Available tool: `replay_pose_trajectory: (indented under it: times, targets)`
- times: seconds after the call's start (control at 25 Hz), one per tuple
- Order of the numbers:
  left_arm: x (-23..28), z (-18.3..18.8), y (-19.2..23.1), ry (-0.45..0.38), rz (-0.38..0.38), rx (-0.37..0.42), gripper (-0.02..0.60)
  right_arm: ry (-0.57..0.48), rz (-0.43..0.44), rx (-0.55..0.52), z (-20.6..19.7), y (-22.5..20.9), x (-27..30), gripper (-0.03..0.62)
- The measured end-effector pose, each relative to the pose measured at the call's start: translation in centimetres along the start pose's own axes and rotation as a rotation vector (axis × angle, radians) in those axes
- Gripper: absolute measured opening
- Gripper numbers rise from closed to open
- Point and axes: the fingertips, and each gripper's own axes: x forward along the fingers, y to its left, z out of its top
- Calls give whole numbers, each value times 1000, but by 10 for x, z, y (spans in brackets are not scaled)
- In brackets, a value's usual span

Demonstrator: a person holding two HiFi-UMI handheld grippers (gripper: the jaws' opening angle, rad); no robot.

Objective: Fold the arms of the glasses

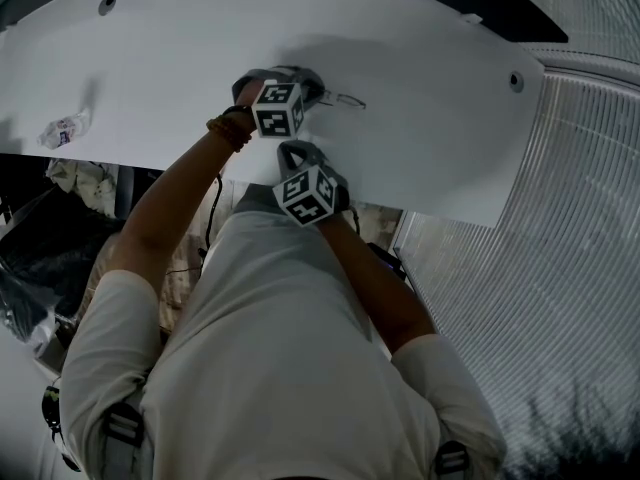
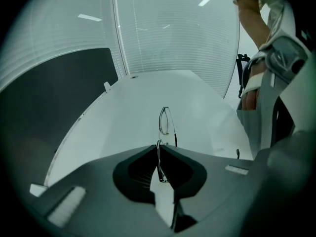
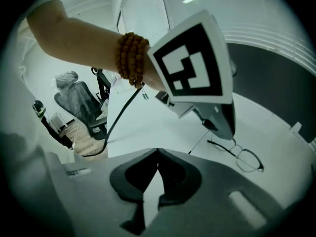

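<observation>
While the left gripper (image 2: 159,143) pinches the glasses (image 2: 165,121), the right gripper (image 3: 157,150) is shut, empty.
They poke out past the left fingertips.

The room is dim and everything looks greenish grey. Long ceiling lights (image 2: 90,18) glow at 11 and 1 o'clock in the left gripper view. The white surface (image 1: 420,138) is the brightest thing, with a soft grey shadow toward 12 o'clock in the head view. Both gripper views bend like a fishbowl and go black at the corners. The glasses (image 2: 165,122) look sharp. The left tool (image 2: 159,144), close to the camera, looks fuzzy.
</observation>
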Motion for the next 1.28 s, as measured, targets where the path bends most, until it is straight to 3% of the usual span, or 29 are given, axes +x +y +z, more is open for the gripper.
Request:
replay_pose_trajectory:
  times: [0.24, 0.64, 1.28]
  targets:
    - [0, -1, -1, 3, -8, -1, 24, 66, -8, -11, -20, -7, 23, 0]
    - [0, -1, -3, 0, -11, 26, 23, 91, -50, 25, -41, -34, 8, 2]
    - [-2, -3, -12, 21, -8, 84, 20, 112, -187, 54, -57, -119, -15, 2]
